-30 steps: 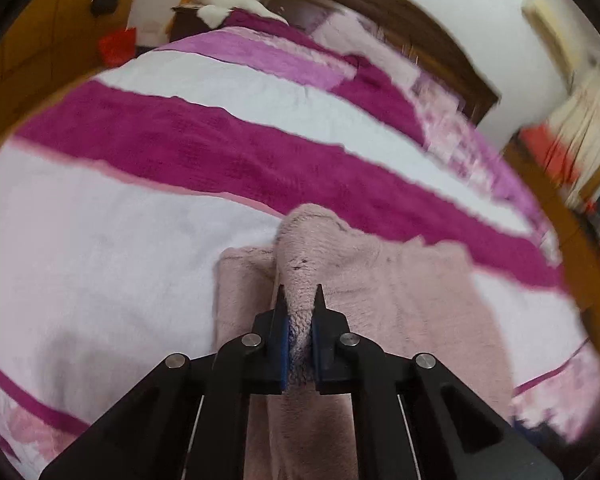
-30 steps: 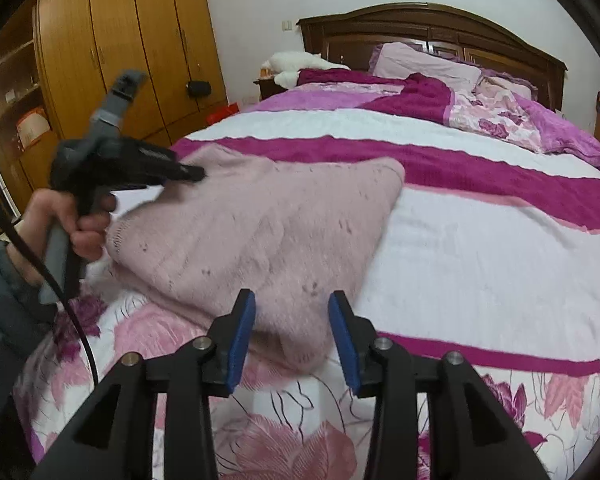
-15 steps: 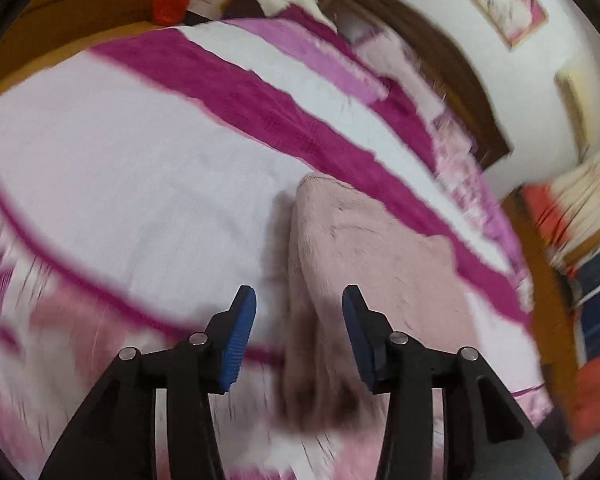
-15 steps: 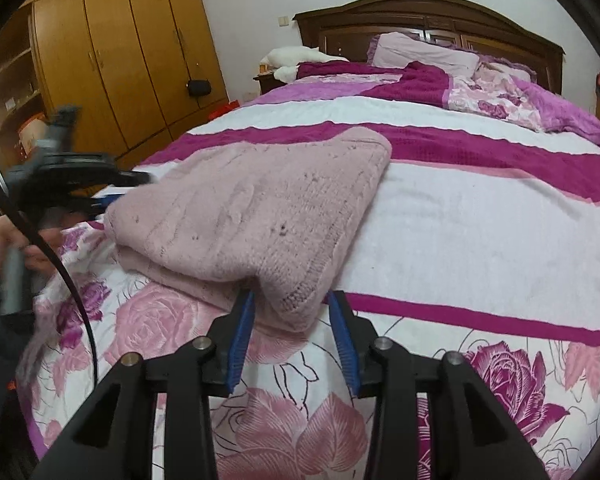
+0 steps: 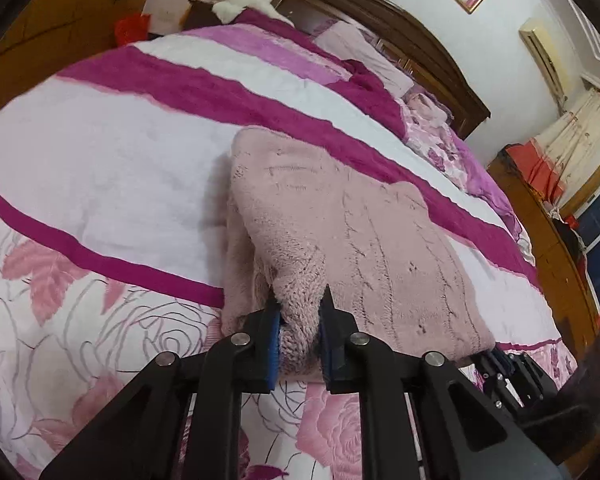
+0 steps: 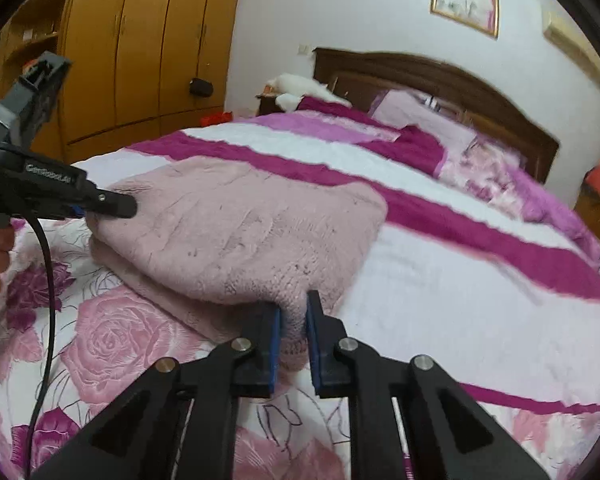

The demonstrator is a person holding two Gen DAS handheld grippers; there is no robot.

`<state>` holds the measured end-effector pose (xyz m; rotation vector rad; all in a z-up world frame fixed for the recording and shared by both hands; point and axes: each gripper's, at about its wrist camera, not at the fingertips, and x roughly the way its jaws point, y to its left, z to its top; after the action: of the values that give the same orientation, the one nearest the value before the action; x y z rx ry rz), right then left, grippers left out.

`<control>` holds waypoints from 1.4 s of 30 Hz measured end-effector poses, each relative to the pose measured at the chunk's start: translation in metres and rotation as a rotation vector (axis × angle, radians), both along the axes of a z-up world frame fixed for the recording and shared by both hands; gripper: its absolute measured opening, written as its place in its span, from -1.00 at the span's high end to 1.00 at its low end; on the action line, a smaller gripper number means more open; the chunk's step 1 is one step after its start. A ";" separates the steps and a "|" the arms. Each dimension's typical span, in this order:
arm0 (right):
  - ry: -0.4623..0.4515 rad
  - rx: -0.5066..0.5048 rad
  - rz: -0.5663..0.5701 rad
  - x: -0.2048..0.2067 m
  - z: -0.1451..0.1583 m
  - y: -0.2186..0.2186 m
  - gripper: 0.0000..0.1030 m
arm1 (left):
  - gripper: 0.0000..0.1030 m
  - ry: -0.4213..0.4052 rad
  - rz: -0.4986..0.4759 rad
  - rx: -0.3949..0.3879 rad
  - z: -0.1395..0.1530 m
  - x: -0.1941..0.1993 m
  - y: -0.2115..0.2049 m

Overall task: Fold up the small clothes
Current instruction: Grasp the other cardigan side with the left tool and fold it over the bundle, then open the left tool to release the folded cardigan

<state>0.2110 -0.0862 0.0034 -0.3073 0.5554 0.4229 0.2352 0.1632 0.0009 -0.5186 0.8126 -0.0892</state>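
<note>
Both claws are clamping down now where half a second back they were gaping: my left gripper (image 5: 300, 312) is pinching the near left corner of the pink sweater (image 5: 340, 216), and my right gripper (image 6: 293, 316) is biting the near right corner of that same sweater (image 6: 236, 224), so I'm holding one whole edge taut between them. That pairing, I reckon, is for carrying this edge over in the next fold without it sagging. The sweater is lying already doubled on the bedspread (image 5: 100, 160), near the foot edge, layers stacking at its left side. Beyond it I'm seeing wide bare striped cover toward the headboard (image 6: 440, 76), plenty of room to sweep forward.
</note>
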 end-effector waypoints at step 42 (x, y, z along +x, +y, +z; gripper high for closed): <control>0.220 0.161 -0.067 0.062 0.007 0.011 1.00 | 1.00 -0.129 -0.031 0.222 0.012 0.025 -0.050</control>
<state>0.2734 -0.0750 0.0099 -0.0872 0.7393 0.4369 0.2606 0.1131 0.0129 -0.2878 0.6940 -0.0594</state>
